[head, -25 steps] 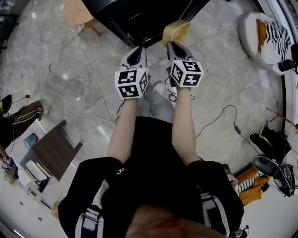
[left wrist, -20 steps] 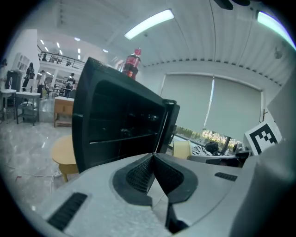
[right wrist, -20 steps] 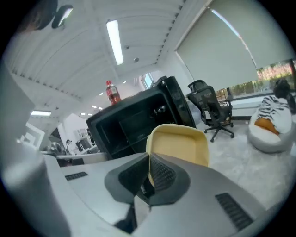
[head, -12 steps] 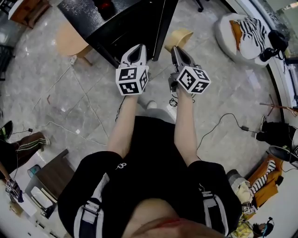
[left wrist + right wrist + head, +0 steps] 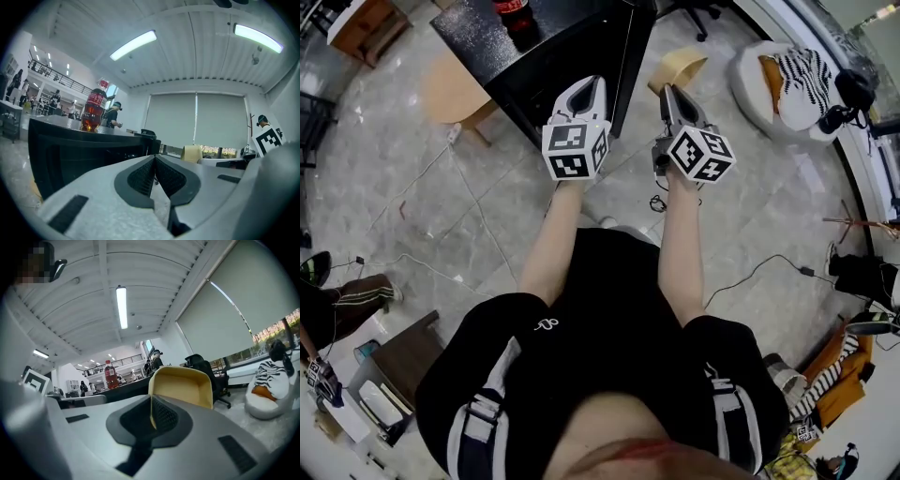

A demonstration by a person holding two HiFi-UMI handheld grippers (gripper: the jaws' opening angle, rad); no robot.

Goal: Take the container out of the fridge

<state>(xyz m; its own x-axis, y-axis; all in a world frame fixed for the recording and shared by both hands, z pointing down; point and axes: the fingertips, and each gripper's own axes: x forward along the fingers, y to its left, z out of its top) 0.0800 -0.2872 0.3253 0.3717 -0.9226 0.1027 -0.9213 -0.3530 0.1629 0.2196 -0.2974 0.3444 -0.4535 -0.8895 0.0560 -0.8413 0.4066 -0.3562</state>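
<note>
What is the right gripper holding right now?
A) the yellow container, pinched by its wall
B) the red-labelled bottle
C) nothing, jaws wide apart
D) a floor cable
A: in the right gripper view the right gripper has its jaws closed on one wall of the yellow container, which sticks up past the fingertips.

At twelve o'clock ahead of me stands the black table (image 5: pixel 544 66), with a red-labelled soda bottle (image 5: pixel 514 11) upright on its top. Below lies the grey marble floor (image 5: pixel 394 187). Thin cables (image 5: pixel 478 211) trail across it at ten o'clock, and a white beanbag (image 5: pixel 755 75) sits at two.
</note>
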